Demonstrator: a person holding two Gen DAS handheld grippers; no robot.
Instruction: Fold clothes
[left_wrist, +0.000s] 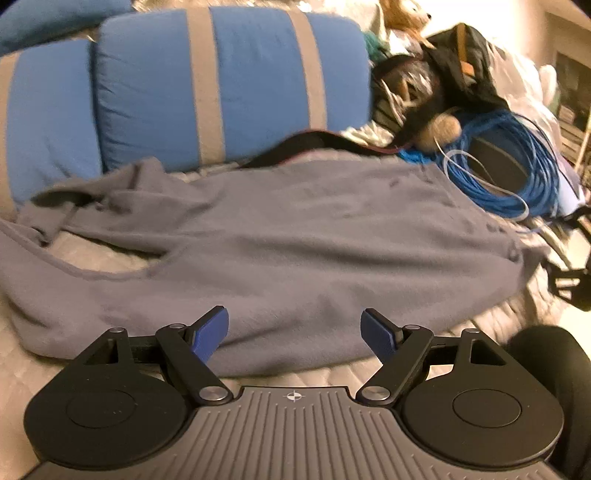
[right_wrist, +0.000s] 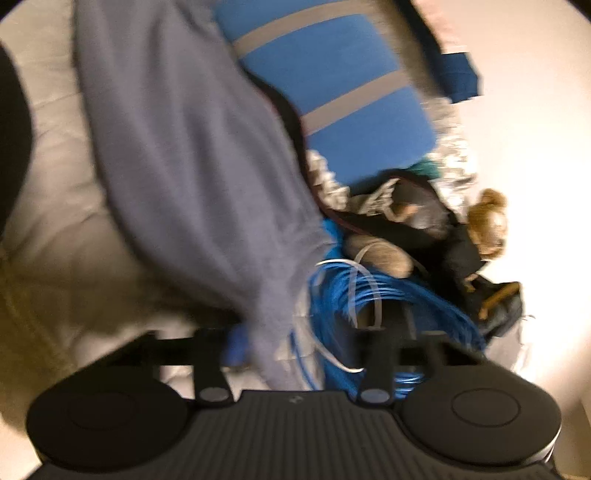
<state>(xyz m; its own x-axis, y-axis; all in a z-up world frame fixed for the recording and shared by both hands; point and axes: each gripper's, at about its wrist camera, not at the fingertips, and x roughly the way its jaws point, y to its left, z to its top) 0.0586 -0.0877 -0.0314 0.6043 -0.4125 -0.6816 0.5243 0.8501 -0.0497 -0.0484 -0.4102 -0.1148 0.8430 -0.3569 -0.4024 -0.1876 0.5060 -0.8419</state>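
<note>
Two sets of tongs work over a pale quilted bed (left_wrist: 37, 369) on which a grey fleece garment (left_wrist: 295, 236) lies spread, one sleeve trailing toward the blue pillows with grey stripes (left_wrist: 229, 85) at the head. The left tongs (left_wrist: 293, 332) hover above the garment's near edge with blue pads (left_wrist: 208, 338) spread wide and nothing between them, touching no cloth. The right tongs (right_wrist: 306, 347) are seen through heavy blur: a bunched corner of the same grey fleece runs down into the gap beside the one blue pad (right_wrist: 236, 347) that shows, and the fabric pulls taut away from there, so they appear clenched on the garment's edge; the other pad is hidden. Just beside that corner lies a coil of blue cable (right_wrist: 388, 314), with dark bags and a brown plush toy (right_wrist: 487, 218) behind it.
</note>
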